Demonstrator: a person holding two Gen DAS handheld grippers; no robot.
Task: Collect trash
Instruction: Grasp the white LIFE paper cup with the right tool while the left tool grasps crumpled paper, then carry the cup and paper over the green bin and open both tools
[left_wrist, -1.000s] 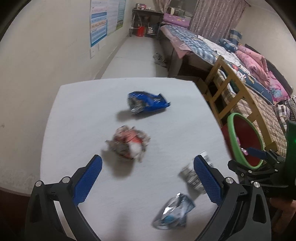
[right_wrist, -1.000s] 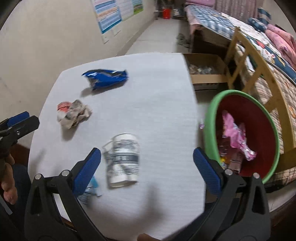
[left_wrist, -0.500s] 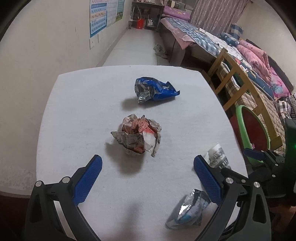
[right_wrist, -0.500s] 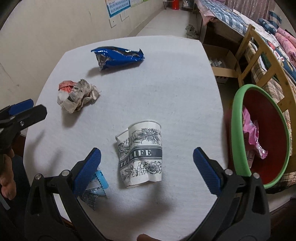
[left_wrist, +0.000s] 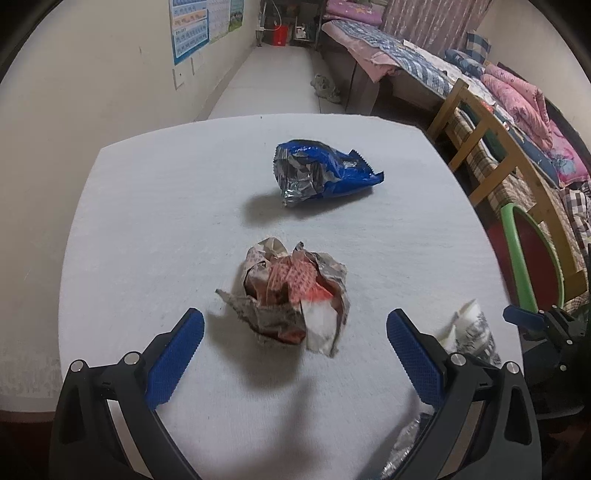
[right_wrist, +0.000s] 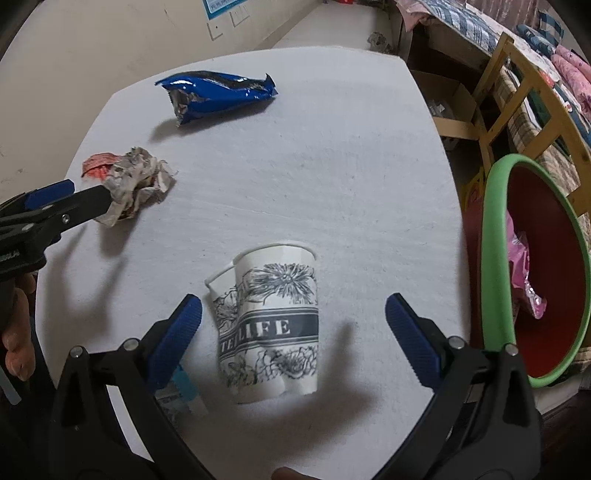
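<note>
Nearing since before, spread fingers (left_wrist: 192, 336) flank newspaper wad (left_wrist: 291, 295); right ones (right_wrist: 190, 317) frame cup (right_wrist: 273, 325).

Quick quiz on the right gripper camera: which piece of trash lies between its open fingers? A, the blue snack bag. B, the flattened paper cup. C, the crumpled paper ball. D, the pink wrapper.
B: the flattened paper cup lies on the table between the open fingers of the right gripper, not yet gripped.
</note>
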